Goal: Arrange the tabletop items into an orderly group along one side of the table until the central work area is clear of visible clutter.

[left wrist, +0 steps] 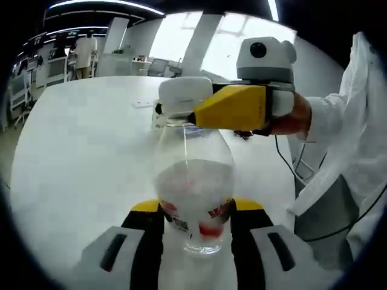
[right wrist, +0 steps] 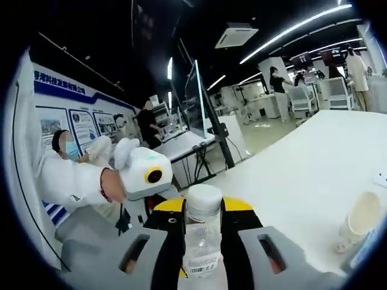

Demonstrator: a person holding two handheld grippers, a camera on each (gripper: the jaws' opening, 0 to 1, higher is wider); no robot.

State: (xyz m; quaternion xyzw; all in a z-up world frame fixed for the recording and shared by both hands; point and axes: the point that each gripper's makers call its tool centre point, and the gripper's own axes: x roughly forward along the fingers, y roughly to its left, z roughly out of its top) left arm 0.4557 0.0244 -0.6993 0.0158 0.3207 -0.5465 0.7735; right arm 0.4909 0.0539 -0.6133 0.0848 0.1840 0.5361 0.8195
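Observation:
A clear plastic bottle [left wrist: 195, 187] with a red label stands upright on the white table [left wrist: 78, 163]. My left gripper [left wrist: 196, 234] is shut on its lower body, black and yellow jaws pressed against both sides. My right gripper [left wrist: 180, 106] comes in from the right and is shut on the bottle's white cap. In the right gripper view the cap [right wrist: 204, 199] and the neck of the bottle [right wrist: 201, 244] sit tightly between my right gripper's [right wrist: 204, 225] jaws. Just behind the bottle, a hand [right wrist: 113, 184] in a white sleeve holds the other gripper.
A paper cup [right wrist: 360, 221] lies tilted on the table at the right of the right gripper view. A small white flat item [left wrist: 144, 104] rests farther back on the table. The person's white coat [left wrist: 357, 169] stands beside the table edge. Desks and people are far behind.

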